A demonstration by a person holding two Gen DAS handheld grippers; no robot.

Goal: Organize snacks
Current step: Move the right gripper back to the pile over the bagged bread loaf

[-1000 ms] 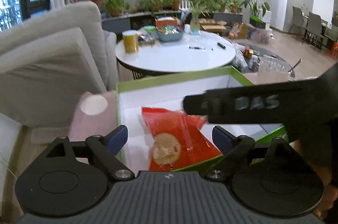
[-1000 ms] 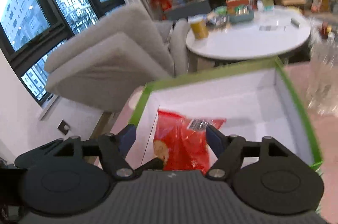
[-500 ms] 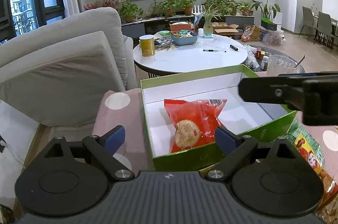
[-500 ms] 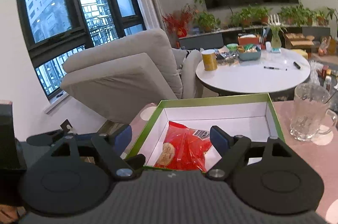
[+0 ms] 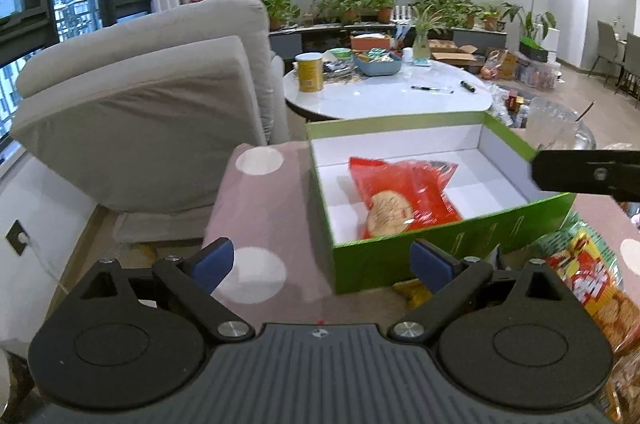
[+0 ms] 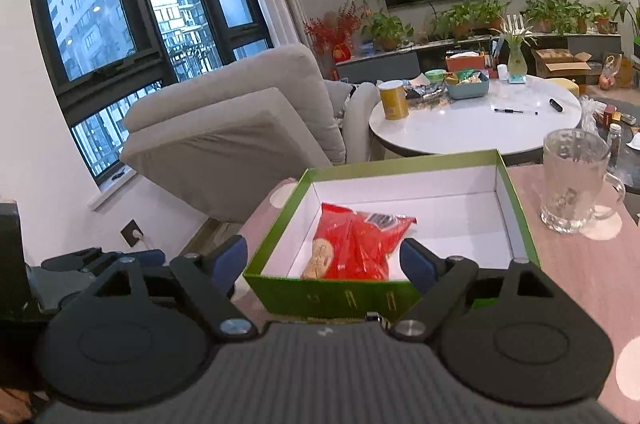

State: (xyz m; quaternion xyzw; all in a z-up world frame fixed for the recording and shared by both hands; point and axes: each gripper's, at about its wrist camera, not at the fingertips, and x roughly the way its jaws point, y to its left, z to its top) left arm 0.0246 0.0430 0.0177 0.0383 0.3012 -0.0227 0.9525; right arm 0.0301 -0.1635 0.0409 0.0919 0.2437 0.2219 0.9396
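A green box (image 5: 448, 248) with a white inside stands on the pink dotted tablecloth (image 5: 260, 208). A red snack bag (image 5: 404, 196) lies inside it, also in the right wrist view (image 6: 356, 244) within the box (image 6: 336, 298). My left gripper (image 5: 324, 262) is open and empty, held before the box's near left corner. My right gripper (image 6: 326, 260) is open and empty, just in front of the box's near wall. A green and orange snack bag (image 5: 588, 280) lies on the cloth right of the box. Part of the right gripper's body (image 5: 588, 176) shows at the right edge.
A glass mug (image 6: 572, 180) stands right of the box. A grey sofa (image 5: 152, 104) is to the left, beyond the table edge. A round white table (image 5: 384, 96) with a yellow can (image 5: 310, 72) and a blue tray stands behind.
Both grippers have pulled back and up from over the box. The red bag stays lying in the box. The second snack bag has come into the left wrist view.
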